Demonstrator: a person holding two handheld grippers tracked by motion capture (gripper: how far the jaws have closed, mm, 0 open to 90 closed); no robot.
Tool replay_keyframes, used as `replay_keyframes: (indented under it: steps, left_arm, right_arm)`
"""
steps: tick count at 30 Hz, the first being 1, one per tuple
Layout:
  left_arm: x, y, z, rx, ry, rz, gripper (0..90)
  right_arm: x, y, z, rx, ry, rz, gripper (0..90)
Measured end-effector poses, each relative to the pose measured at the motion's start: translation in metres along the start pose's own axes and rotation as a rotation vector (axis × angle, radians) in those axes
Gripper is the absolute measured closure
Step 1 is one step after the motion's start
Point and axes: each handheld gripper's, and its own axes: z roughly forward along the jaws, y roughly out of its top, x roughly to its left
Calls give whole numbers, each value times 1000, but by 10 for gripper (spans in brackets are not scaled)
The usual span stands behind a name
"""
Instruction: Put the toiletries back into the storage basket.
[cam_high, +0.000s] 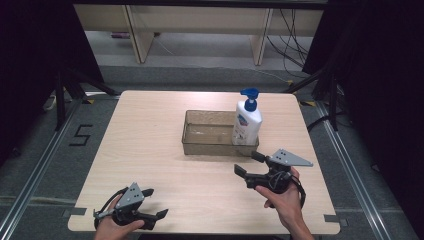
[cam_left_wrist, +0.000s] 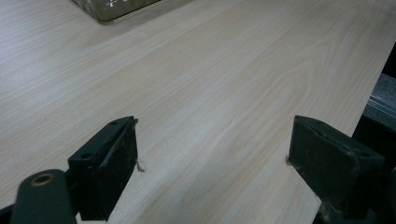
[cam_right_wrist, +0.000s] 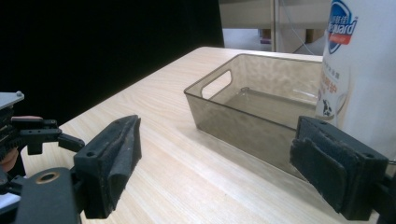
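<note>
The white pump bottle (cam_high: 247, 122) with its blue pump head stands upright in the right end of the clear bin (cam_high: 200, 145), a little above the middle of the high view, so the placing looks done. In the right gripper view the bottle fills the upper right corner, with the bin's near wall (cam_right_wrist: 243, 133) running across the centre.

The right tool (cam_high: 250, 163), just below the bin at centre right, is released: its jaws stand wide apart with nothing between them, pointing up toward the bin but clear of it. The left tool (cam_high: 155, 202) sits low at the lower left near the bench (cam_high: 150, 130) edge, also spread wide and empty, with only bare wood ahead of it in its own view (cam_left_wrist: 212, 149).

What seems left is little: drawing the right hand back, or fetching something else. Nothing crowds the bench top; the bin and bottle are the lone things on it. Beyond the far edge are table legs and loose cables on the floor, well out of the way.
</note>
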Motion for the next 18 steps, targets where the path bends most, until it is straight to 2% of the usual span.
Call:
replay_keyframes:
  steps: [2, 4, 8, 9, 10, 11, 12, 13, 14, 15, 16, 17, 18]
  left_arm:
    - [0, 0, 0, -3, 5, -3, 152]
    - [0, 0, 0, 0, 0, 0, 153]
    - [0, 0, 0, 0, 1, 0, 153]
    - [0, 0, 0, 0, 1, -1, 153]
    - [0, 0, 0, 0, 1, 0, 153]
    - [0, 0, 0, -1, 1, 0, 153]
    - [0, 0, 0, -1, 1, -1, 153]
    - [0, 0, 0, -1, 1, 0, 153]
    - [0, 0, 0, 0, 1, 0, 153]
    - [0, 0, 0, -1, 1, -1, 153]
    - [0, 0, 0, 0, 1, -1, 153]
    - [0, 0, 0, -1, 1, -1, 153]
    - [0, 0, 0, -1, 0, -1, 153]
  right_arm:
    - [3, -2, 0, 18, 8, 33, 163]
    - [2, -2, -2, 28, 7, 0, 163]
    - [4, -6, -1, 36, 19, 6, 161]
    - [6, -8, 0, 28, 18, 27, 161]
    - [5, -9, 0, 22, 26, 4, 161]
    - [8, -9, -2, 41, 22, 31, 161]
    - [6, -10, -1, 36, 27, 6, 160]
    - [7, -11, -2, 48, 15, 4, 161]
    - [8, -13, -1, 39, 34, 21, 160]
    - [7, -13, -1, 48, 29, 5, 160]
    - [9, -15, -2, 49, 27, 25, 160]
    - [8, -16, -1, 37, 35, 17, 159]
    - [8, -16, -2, 51, 30, 7, 160]
